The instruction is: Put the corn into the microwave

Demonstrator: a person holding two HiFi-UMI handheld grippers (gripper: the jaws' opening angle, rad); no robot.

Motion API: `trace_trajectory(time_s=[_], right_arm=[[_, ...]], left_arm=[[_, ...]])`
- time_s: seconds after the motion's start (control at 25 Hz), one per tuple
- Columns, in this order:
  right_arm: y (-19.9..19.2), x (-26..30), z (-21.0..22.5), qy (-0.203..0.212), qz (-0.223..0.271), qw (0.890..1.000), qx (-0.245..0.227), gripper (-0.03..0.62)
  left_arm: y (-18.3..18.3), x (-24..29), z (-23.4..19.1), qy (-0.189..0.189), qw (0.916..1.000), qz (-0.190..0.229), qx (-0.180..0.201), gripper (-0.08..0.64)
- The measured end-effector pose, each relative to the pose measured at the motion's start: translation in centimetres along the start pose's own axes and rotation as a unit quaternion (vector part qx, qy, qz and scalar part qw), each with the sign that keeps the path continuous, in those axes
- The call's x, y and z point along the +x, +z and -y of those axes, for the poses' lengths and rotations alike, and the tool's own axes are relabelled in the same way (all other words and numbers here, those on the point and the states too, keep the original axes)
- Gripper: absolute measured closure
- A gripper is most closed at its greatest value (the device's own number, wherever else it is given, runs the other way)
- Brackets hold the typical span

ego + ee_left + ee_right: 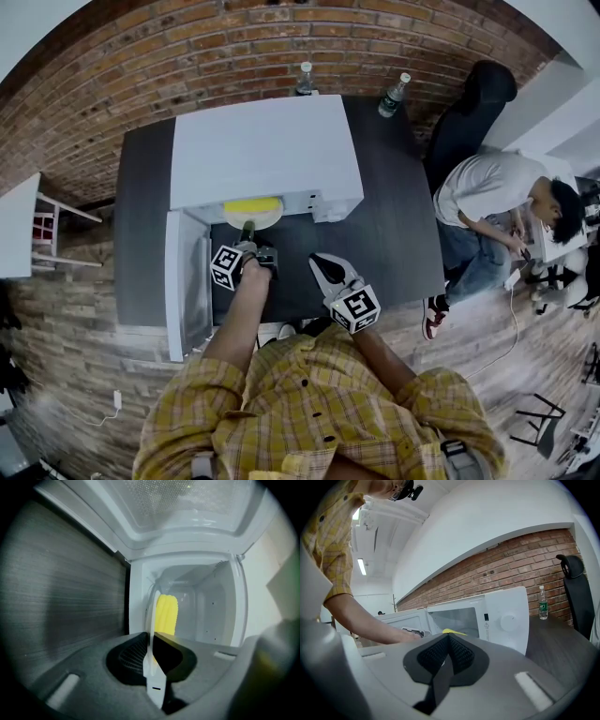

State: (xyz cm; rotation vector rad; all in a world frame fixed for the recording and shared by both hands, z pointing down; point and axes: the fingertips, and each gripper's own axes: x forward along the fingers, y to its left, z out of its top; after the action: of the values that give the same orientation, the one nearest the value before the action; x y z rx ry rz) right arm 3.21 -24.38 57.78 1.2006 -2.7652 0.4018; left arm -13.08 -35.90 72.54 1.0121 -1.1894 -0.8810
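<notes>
**A:** Two grippers out, yet only one is working. Why?

**B:** The left gripper point(247, 236) has its jaws clamped on the near rim of a white plate point(151, 658), and the corn point(251, 204) lies on that plate. Pinching the rim rather than the cob lets the food ride in without being squeezed or rolling off.

**A:** Where is the corn now?

**B:** At the mouth of the white microwave point(267, 150), just going under its roof. The plate's near edge is outside the opening. I cannot tell whether it rests on the floor of the cavity yet.

**A:** And the door point(187, 281)?

**B:** Swung wide to the person's left, well clear of the plate's path.

**A:** The right gripper point(319, 264)?

**B:** Jaws closed on nothing, hovering over the dark bench point(394, 225) beside the opening. My guess is that it is parked out of the way and kept handy. The job looks most of the way done, with sliding the plate fully in and letting go left.
</notes>
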Motion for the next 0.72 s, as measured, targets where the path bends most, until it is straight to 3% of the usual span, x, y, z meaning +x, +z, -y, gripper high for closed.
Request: trace_trajectory(time_s=[0.72], right_arm=[[-0.2,0.2,0.6,0.001,-0.001,1.000,0.006,0.589]], left_arm=[[0.1,2.2,0.3,0.031,0.9995,0.003,-0.009,0.526]])
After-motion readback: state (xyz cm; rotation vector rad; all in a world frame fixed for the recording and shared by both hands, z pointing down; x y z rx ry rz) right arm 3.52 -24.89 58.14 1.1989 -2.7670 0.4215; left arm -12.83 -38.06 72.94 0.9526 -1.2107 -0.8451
